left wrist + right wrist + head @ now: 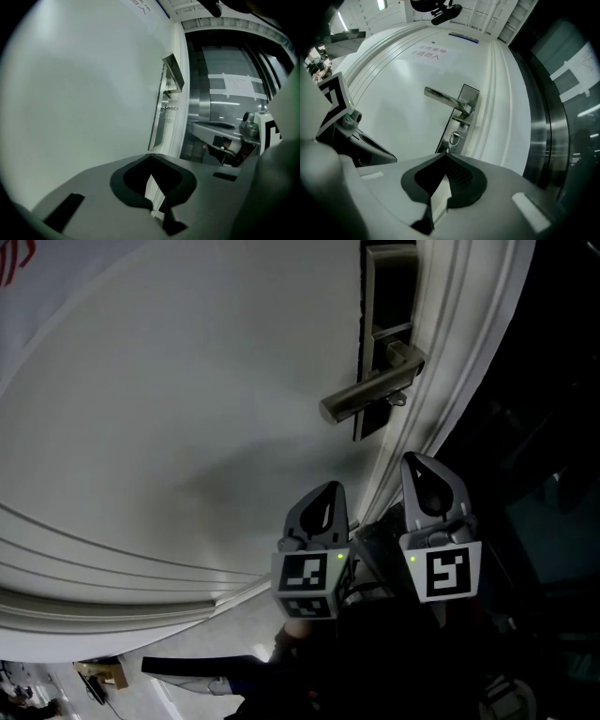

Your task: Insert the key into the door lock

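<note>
Both claws are mine, held side by side and near each other, not touching. My left claw (150,156) has its jaws closed tip to tip, with only a thin sliver of light lower down between the pads and nothing held. My right claw (443,153) is just to the left claw's right, slightly further forward. Its jaws are also pressed together at the tips and it is empty.

Straight ahead of the right claw's tips, a short way off, is the lock plate (461,115). It is dark metal, upright, near the door edge. The key (454,137) sits low on that plate, just beyond and a little above the right tips. Its round head sticks out toward me and its shaft looks to be in the keyhole. No claw touches it.

The lever handle (443,97) is above the key on the same plate and sticks out to the left of the right claw's line. From the left claw, plate and key lie ahead and to the right, seen edge-on.

The white door (187,427) fills everything ahead and left of both claws. Red lettering (425,52) is high on it, too small to read. The white moulded door frame (469,343) runs right of the plate. A steel panel (543,140) is beyond that, to the right claw's right.
</note>
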`<action>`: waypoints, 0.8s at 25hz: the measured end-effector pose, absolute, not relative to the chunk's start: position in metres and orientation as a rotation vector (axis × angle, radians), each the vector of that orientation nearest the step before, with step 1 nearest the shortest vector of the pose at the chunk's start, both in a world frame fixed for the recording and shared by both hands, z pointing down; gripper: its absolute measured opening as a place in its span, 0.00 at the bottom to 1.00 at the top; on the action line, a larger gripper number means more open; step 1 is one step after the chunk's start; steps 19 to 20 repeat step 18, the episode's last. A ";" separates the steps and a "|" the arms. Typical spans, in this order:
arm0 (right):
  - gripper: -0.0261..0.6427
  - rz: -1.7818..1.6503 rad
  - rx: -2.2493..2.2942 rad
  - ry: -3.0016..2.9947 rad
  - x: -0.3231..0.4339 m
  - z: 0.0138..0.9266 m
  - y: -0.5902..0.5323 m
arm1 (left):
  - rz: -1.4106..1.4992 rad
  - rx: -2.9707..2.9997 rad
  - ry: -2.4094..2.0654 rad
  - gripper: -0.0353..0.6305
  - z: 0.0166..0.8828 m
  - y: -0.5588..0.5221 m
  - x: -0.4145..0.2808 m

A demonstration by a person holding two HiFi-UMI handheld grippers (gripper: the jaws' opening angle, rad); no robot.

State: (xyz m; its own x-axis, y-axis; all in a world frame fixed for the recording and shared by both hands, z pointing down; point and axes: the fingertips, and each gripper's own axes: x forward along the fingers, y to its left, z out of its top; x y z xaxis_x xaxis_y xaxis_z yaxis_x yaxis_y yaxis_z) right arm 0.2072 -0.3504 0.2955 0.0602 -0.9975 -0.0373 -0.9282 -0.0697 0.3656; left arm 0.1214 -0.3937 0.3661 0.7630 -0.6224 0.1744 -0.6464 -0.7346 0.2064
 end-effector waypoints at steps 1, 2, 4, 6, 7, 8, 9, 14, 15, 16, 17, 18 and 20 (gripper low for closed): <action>0.04 -0.416 2.090 -1.955 0.207 0.296 -0.350 | 0.138 2.706 -0.989 0.05 0.366 -0.393 0.122; 0.04 -0.418 2.086 -1.955 0.207 0.297 -0.350 | 0.140 2.706 -0.985 0.05 0.366 -0.393 0.123; 0.04 -0.419 2.075 -1.954 0.207 0.299 -0.349 | 0.142 2.701 -0.984 0.05 0.366 -0.391 0.124; 0.04 -0.420 2.067 -1.957 0.206 0.300 -0.348 | 0.144 2.697 -0.984 0.05 0.367 -0.390 0.124; 0.04 -0.424 2.064 -1.961 0.206 0.300 -0.349 | 0.146 2.696 -0.982 0.05 0.367 -0.389 0.124; 0.04 -0.428 2.059 -1.963 0.206 0.300 -0.349 | 0.147 2.694 -0.983 0.05 0.367 -0.389 0.124; 0.04 -0.430 2.054 -1.963 0.205 0.300 -0.349 | 0.145 2.690 -0.990 0.05 0.368 -0.390 0.124; 0.04 -0.440 2.043 -1.971 0.203 0.301 -0.351 | 0.133 2.681 -1.005 0.05 0.371 -0.392 0.124; 0.04 -0.434 2.040 -1.971 0.203 0.301 -0.352 | 0.132 2.682 -1.005 0.05 0.371 -0.392 0.124; 0.04 -0.430 2.034 -1.970 0.203 0.302 -0.352 | 0.131 2.682 -1.005 0.05 0.371 -0.392 0.124; 0.04 -0.425 2.028 -1.967 0.203 0.303 -0.352 | 0.131 2.681 -1.005 0.05 0.371 -0.392 0.124; 0.04 -0.421 2.021 -1.964 0.203 0.304 -0.353 | 0.130 2.680 -1.004 0.05 0.371 -0.392 0.125; 0.04 -0.421 2.021 -1.964 0.203 0.304 -0.353 | 0.130 2.680 -1.004 0.05 0.371 -0.392 0.125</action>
